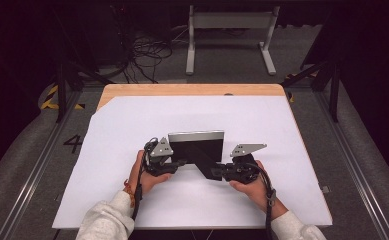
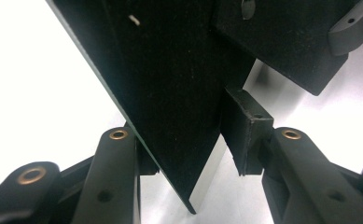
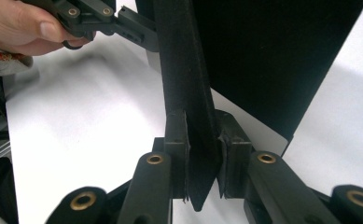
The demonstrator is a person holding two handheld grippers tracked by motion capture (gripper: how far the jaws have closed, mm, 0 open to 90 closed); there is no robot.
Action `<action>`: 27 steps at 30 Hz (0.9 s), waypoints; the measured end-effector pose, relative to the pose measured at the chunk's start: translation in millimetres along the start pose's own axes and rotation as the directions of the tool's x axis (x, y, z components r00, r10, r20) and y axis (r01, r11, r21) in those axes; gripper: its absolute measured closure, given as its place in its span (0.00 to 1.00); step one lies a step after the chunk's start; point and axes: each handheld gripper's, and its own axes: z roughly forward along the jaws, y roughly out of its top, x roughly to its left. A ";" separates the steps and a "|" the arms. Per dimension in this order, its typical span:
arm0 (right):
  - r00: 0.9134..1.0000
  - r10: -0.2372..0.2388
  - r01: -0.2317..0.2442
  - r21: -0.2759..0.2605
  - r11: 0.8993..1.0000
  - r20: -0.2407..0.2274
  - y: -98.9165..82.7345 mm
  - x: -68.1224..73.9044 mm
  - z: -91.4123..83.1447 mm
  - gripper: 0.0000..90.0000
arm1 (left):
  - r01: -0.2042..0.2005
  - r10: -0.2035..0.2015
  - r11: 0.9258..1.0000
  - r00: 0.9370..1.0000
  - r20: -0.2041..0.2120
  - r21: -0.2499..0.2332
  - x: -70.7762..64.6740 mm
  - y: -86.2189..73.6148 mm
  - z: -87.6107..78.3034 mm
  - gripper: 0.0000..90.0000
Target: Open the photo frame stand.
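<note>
A picture frame (image 1: 197,147) stands near the middle of the white table cover (image 1: 132,125), seen from behind in the high view: a black felt-covered back board (image 2: 170,93) with a pale silvery rim along its top edge. A black stand flap (image 3: 188,116) (the fold-out leg on the back) juts out from the board's lower right corner toward the person. In the left gripper view the board rises at a tilt, its thin edge showing a bright metallic strip. The felt looks dusty, with a small white fleck.
</note>
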 end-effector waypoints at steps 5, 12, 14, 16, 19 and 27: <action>1.000 -0.009 0.009 0.002 1.000 0.003 -1.7 2.4 -0.2 0.86 | -0.012 0.012 1.000 1.000 0.002 -0.003 0.0 0.2 -1.7 0.67; 1.000 -0.016 0.016 0.003 1.000 0.001 -2.4 3.0 0.2 0.86 | -0.034 0.033 0.999 0.999 -0.011 -0.031 0.3 1.8 -7.5 0.65; 1.000 -0.019 0.019 0.005 1.000 0.002 -2.3 3.7 -0.1 0.87 | -0.039 0.039 0.999 0.999 -0.013 -0.028 -0.4 2.6 -8.0 0.62; 1.000 -0.021 0.021 0.007 1.000 -0.001 -2.4 4.5 0.0 0.87 | -0.046 0.046 0.999 0.999 -0.017 -0.020 -1.8 3.2 -8.0 0.60; 1.000 -0.028 0.028 0.009 1.000 0.002 -2.8 5.6 0.0 0.87 | -0.050 0.050 0.999 0.999 -0.016 -0.014 -2.6 3.1 -7.8 0.58; 0.999 -0.041 0.041 0.021 0.999 -0.001 -5.0 8.1 -0.5 0.88 | -0.059 0.059 0.998 0.998 -0.003 -0.004 -2.8 -1.8 -8.0 0.68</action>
